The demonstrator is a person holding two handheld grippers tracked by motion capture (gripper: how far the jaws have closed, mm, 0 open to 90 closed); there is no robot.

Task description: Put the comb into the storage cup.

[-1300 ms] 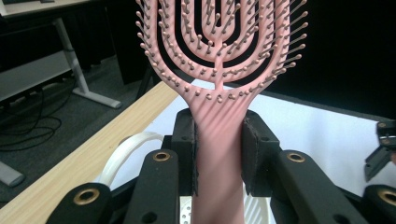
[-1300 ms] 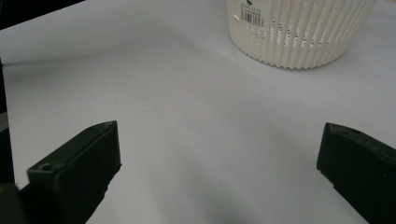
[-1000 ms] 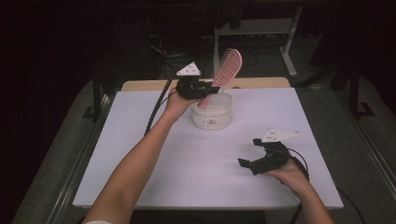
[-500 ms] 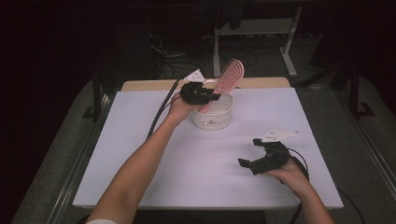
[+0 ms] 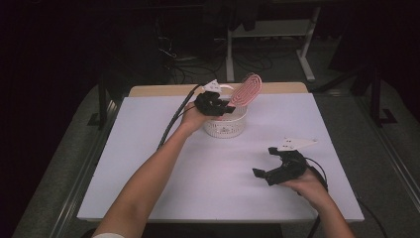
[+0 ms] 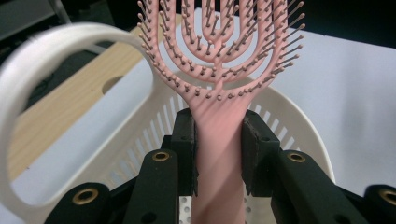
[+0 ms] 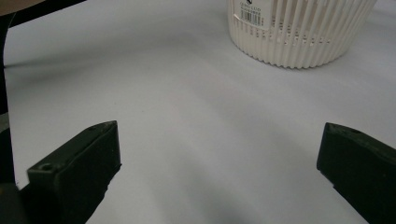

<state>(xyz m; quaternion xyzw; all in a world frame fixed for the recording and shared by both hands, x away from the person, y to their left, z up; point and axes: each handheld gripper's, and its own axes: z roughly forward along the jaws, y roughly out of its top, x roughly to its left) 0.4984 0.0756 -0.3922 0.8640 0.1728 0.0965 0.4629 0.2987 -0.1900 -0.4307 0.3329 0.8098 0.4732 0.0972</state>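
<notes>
A pink vented hairbrush (image 5: 246,89) (image 6: 219,60) is clamped by its handle in my left gripper (image 5: 221,106) (image 6: 218,135), which is shut on it. The brush head tilts up and to the right over a white slatted basket (image 5: 225,126) (image 6: 299,121) with a looped handle (image 6: 28,88), standing at the back middle of the white table (image 5: 148,148). My right gripper (image 5: 267,168) (image 7: 219,158) rests low near the front right, open, nothing between its jaws, facing the basket (image 7: 299,32).
A strip of bare wooden tabletop (image 5: 163,90) runs behind the white sheet. Dark floor, cables and a desk frame (image 5: 307,49) lie beyond the far edge. Each gripper trails a black cable (image 5: 173,121) across the sheet.
My left gripper has sunk toward the basket with the hairbrush, and the brush head now sits lower and closer over the rim. The right hand has stayed put.
</notes>
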